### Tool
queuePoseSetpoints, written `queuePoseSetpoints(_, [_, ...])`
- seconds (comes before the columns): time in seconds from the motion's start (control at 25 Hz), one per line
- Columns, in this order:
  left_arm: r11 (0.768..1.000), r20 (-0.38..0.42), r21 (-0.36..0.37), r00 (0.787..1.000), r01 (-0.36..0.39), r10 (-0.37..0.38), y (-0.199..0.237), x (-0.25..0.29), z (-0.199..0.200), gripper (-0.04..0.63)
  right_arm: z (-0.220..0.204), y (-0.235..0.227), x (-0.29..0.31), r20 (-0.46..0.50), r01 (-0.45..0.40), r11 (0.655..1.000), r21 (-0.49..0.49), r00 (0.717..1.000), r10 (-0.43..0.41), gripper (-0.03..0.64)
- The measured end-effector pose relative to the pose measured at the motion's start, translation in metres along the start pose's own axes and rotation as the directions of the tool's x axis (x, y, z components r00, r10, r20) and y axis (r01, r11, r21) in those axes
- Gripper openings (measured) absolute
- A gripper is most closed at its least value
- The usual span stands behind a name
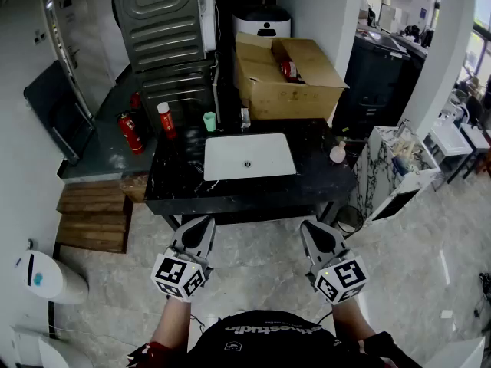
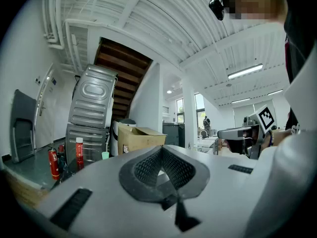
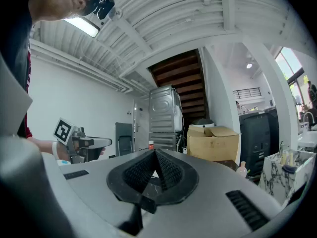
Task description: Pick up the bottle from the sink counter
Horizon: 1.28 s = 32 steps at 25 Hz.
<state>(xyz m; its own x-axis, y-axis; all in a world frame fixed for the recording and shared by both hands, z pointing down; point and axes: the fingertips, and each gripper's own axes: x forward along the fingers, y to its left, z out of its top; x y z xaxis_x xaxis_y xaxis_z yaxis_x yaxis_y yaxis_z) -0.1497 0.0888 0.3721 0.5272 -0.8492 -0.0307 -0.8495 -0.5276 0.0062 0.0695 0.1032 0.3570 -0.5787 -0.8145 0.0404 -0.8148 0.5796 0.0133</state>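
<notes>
A red bottle with a white cap [image 1: 165, 119] stands at the left end of the black sink counter [image 1: 176, 182]; the left gripper view shows this red bottle [image 2: 79, 153] too. A small pink bottle [image 1: 337, 152] stands at the counter's right end, and the pink bottle [image 3: 241, 169] also appears in the right gripper view. My left gripper [image 1: 201, 224] and right gripper [image 1: 312, 227] hang side by side over the floor in front of the counter. Both are shut and hold nothing. The closed pads of the left gripper [image 2: 161, 150] and of the right gripper [image 3: 155, 152] meet at a point.
A white sink basin [image 1: 248, 156] is set in the middle of the counter. A green cup [image 1: 209, 121] and an open cardboard box [image 1: 288, 71] stand behind it. A red fire extinguisher [image 1: 130, 133] stands left of the counter. A marble-patterned cabinet [image 1: 395, 171] stands to the right.
</notes>
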Motion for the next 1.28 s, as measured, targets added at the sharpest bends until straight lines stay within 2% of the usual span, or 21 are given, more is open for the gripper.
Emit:
queuePoseSetpoints(0.68, [1.0,0.002,-0.007,1.0,-0.009,0.009,0.007,-0.009,-0.003,0.015,-0.001,0.01,0.006,-0.005,-0.011,1.0,0.009,1.0,0.011,0.038])
queuePoseSetpoints(0.84, [1.0,0.003,-0.006,1.0,-0.014,0.014,0.015,-0.014,-0.004,0.015,-0.001,0.011,0.014,0.015,-0.002,0.998,0.057,1.0,0.002,0.038])
queuePoseSetpoints(1.28, [1.0,0.001,-0.011,1.0,-0.016,0.016,0.057,-0.03,-0.012,0.015,-0.005,0.044,0.05,0.004,-0.024,0.998,0.052,1.0,0.024,0.038])
